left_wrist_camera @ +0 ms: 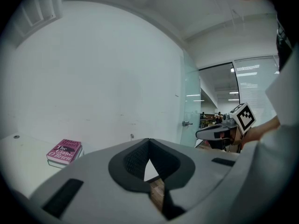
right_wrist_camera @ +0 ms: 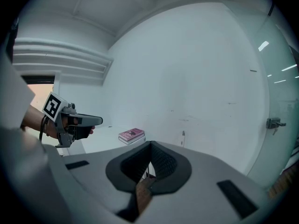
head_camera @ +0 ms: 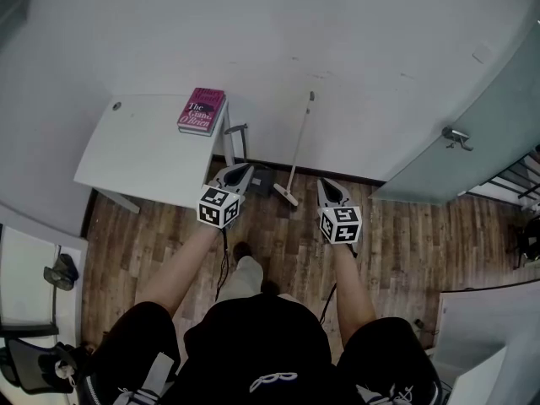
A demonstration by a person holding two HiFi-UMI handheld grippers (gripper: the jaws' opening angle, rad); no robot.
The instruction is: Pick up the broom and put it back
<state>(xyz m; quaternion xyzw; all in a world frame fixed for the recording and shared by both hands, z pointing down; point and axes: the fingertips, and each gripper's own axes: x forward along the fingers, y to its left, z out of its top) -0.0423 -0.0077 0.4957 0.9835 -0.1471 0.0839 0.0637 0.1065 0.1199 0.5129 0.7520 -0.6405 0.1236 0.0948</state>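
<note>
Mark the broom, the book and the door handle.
broom [head_camera: 299,148]: head view, middle of its handle.
book [head_camera: 201,110]: head view, centre of its cover.
door handle [head_camera: 456,137]: head view, its lever.

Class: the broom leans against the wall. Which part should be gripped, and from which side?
Probably the handle of the broom, mid-length, from the room side: it slants against the wall, head on the floor, leaving only its front free.

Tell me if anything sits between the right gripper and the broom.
Nothing visible does. The broom leans against the wall just ahead and left of the right gripper, with only bare wooden floor between them.
</note>
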